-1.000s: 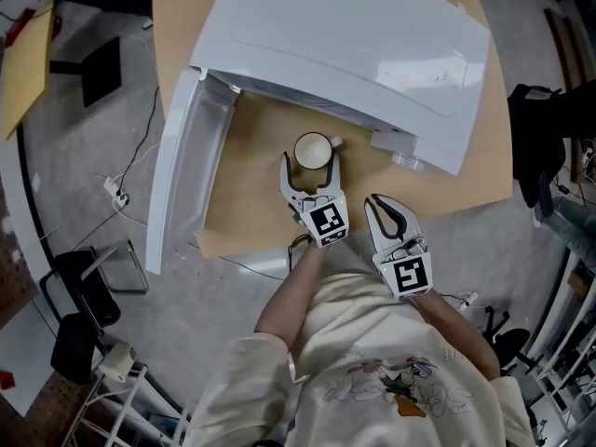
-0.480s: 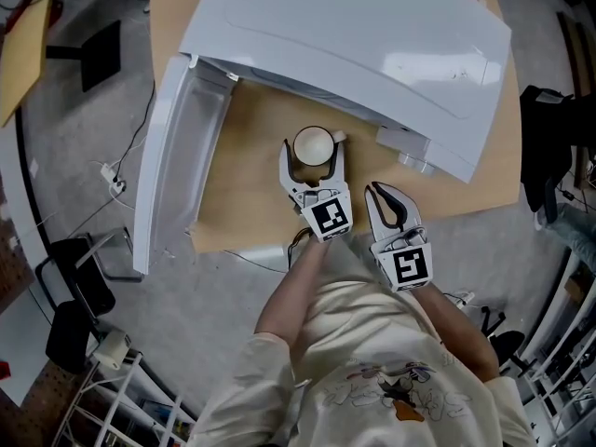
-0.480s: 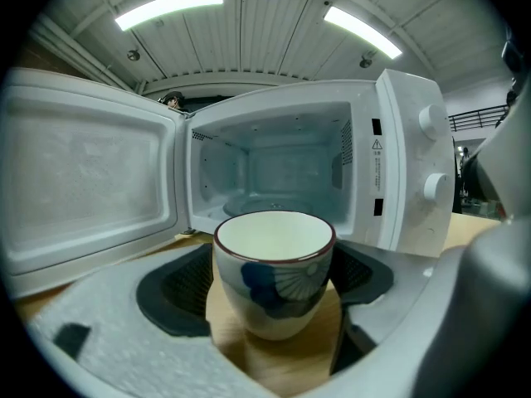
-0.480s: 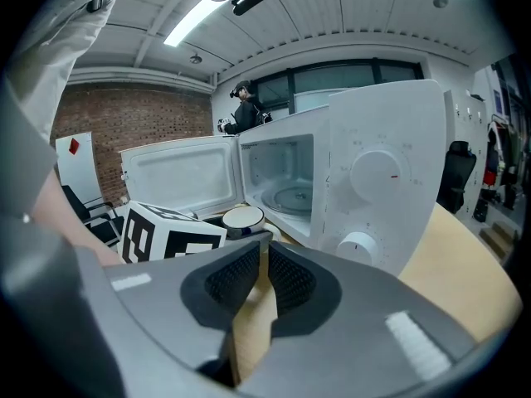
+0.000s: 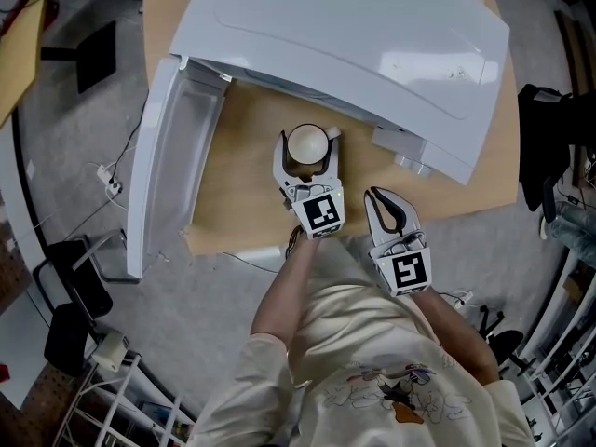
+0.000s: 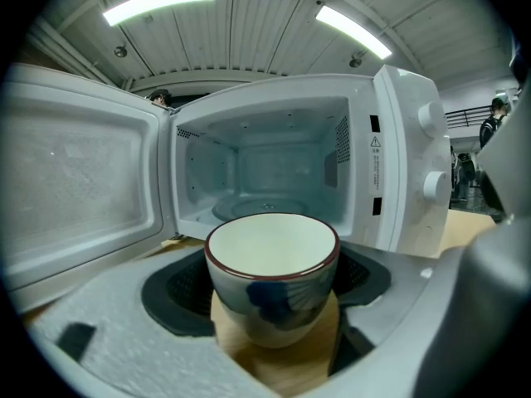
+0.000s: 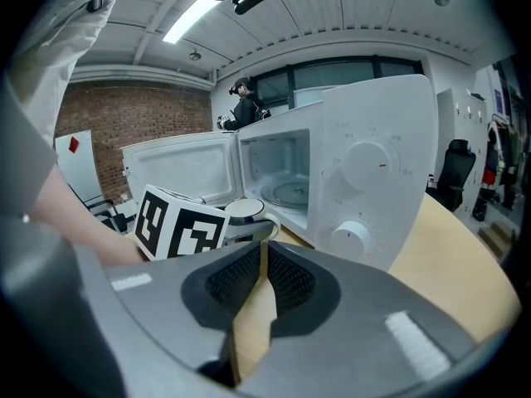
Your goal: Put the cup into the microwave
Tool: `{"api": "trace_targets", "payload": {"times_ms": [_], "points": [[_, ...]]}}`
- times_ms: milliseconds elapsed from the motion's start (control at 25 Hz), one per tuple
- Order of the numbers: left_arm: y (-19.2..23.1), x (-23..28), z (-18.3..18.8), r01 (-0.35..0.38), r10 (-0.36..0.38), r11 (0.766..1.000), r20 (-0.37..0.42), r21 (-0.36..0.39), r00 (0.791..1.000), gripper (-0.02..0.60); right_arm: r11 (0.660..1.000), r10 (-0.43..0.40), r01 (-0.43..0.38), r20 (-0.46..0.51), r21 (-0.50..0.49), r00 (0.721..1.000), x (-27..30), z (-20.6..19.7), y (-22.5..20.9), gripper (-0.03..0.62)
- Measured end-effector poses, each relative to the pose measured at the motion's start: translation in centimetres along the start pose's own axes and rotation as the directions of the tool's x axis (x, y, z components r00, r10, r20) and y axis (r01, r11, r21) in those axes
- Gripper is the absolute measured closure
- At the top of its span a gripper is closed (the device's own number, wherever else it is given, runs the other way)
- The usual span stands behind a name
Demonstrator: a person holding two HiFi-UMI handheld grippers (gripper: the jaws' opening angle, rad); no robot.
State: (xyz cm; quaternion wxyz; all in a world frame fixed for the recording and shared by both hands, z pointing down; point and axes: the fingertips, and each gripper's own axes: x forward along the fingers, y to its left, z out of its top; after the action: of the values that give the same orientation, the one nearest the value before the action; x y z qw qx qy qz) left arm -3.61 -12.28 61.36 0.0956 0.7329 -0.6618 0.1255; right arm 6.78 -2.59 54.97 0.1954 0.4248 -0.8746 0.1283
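A pale cup [image 5: 308,143] with a dark red rim and blue pattern stands on the wooden table [image 5: 240,186], in front of the open white microwave [image 5: 354,35]. My left gripper [image 5: 307,149] straddles it; the jaws are closing, with a pad close beside each side of the cup [image 6: 271,272]. Beyond it the empty cavity [image 6: 265,172] and its glass turntable show. My right gripper [image 5: 379,196] hangs at the table's near edge, right of the left one, shut with nothing in it [image 7: 261,251]. From there I see the cup [image 7: 245,211] behind the left marker cube.
The microwave door [image 5: 163,156] swings out wide to the left, over the table's edge. The control panel with two knobs [image 7: 365,189] is at the right of the cavity. Cables and a power strip [image 5: 110,182] lie on the floor at left.
The left gripper's fingers have drawn in a little around the cup, which stays where it stood. The right gripper has sunk slightly and stays shut.
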Motion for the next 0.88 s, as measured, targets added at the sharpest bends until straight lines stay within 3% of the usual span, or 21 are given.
{"api": "trace_targets", "payload": {"times_ms": [200,440,880], "points": [[1.4,-1.0,1.1,-0.017,0.017,0.999,0.006,-0.032,1.000,0.186,1.000,0.000,0.000,0.002,-0.005,1.000,-0.1,0.2,-0.1,0.560],[1.8,-1.3,4.4,0.018,-0.017,0.999,0.021,-0.035,1.000,0.186,1.000,0.013,-0.012,-0.046,0.022,0.999,-0.2,0.0,0.7,0.560],[0.3,3.3,9.9,0.206,-0.207,0.978,0.028,0.036,0.978,0.186,0.999,-0.010,0.008,0.041,0.037,0.999,0.4,2.4,2.4,0.562]]}}
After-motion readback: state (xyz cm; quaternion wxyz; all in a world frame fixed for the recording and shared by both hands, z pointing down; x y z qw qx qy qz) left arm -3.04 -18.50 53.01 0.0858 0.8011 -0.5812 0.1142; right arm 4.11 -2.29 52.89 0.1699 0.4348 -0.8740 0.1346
